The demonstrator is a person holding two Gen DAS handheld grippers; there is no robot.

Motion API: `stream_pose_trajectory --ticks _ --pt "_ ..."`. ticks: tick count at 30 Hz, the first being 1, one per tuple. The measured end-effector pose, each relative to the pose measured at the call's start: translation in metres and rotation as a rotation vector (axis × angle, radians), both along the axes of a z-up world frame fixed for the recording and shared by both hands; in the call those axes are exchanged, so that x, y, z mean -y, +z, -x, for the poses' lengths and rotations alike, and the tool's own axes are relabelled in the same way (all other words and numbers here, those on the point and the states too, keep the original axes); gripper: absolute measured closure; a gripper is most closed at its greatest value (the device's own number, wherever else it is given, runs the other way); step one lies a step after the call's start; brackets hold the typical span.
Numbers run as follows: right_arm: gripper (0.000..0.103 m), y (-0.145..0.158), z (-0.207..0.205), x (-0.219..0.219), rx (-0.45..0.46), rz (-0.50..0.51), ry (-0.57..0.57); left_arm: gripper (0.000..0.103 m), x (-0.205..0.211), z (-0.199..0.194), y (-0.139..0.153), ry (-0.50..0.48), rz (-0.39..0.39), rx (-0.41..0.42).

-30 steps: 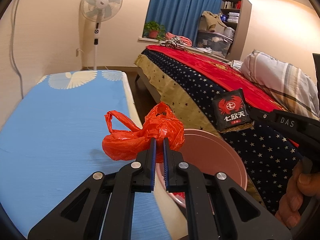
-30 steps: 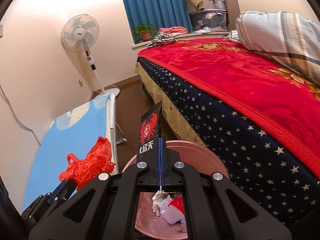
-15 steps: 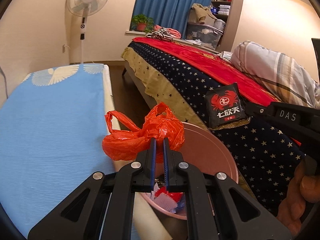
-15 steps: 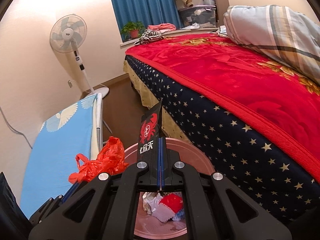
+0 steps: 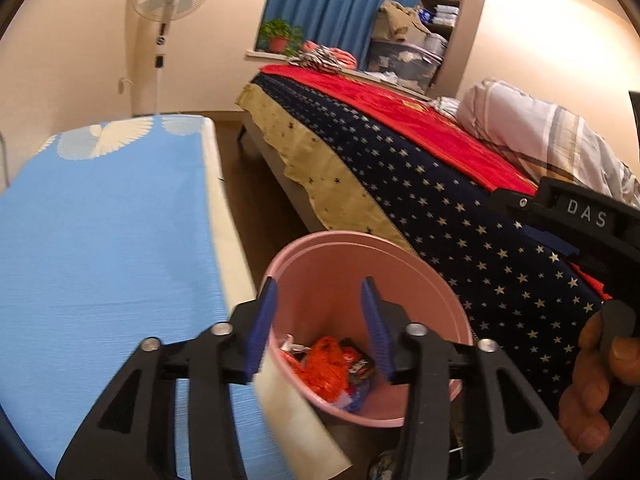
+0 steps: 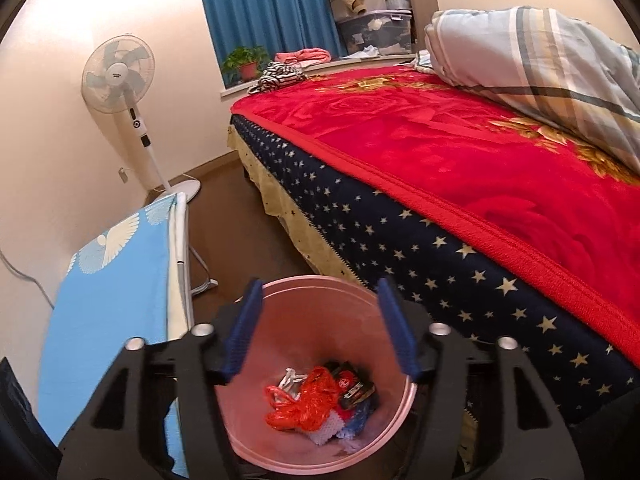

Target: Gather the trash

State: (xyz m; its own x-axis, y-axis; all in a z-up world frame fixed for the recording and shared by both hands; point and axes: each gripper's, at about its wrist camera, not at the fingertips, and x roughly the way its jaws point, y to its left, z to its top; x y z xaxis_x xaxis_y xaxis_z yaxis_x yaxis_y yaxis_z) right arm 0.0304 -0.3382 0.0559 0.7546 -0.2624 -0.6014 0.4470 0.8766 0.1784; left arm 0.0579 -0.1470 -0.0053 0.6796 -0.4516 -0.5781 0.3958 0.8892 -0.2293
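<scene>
A pink bin (image 5: 432, 280) (image 6: 320, 284) stands on the floor between the ironing board and the bed. An orange plastic bag (image 5: 324, 368) (image 6: 308, 402) and a black snack packet (image 5: 358, 362) (image 6: 352, 384) lie inside it among other scraps. My left gripper (image 5: 320, 308) hangs over the bin's left rim, jaws opening, nothing between them. My right gripper (image 6: 320, 320) is above the bin mouth, jaws opening and empty; its body (image 5: 568, 216) shows at the right of the left wrist view, held by a hand (image 5: 596, 384).
A blue-covered ironing board (image 5: 100, 240) (image 6: 116, 292) lies to the left of the bin. A bed with a red blanket (image 6: 460, 140) and star-patterned cover (image 5: 420, 200) fills the right. A standing fan (image 6: 120, 80) is by the far wall.
Both grippers opened. The orange bag left the left jaws and the black packet left the right jaws; both now lie in the pink bin.
</scene>
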Motion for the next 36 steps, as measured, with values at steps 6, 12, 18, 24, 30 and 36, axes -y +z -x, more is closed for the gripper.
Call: stream_pose_trajectory --ticks 6,12,18,24,30,36 --pt "0.01 0.007 0.005 -0.027 0.018 0.045 0.057 0.037 -0.035 0.013 0.011 0.075 -0.018 0.044" --pt "0.005 0.011 0.013 -0.057 0.029 0.088 0.12 0.028 -0.072 0.03 0.018 0.185 -0.054 0.078" --pt "0.005 -0.006 0.015 -0.087 0.01 0.116 0.178 0.014 -0.103 0.046 0.019 0.287 -0.11 0.113" --pt "0.005 -0.026 0.012 -0.119 -0.007 0.123 0.26 0.008 -0.128 0.05 0.005 0.385 -0.15 0.086" --pt "0.005 -0.031 0.013 -0.139 -0.008 0.133 0.301 0.008 -0.144 0.053 0.001 0.433 -0.143 0.066" --pt "0.005 -0.032 0.013 -0.147 -0.008 0.153 0.318 0.008 -0.154 0.057 0.001 0.463 -0.134 0.066"
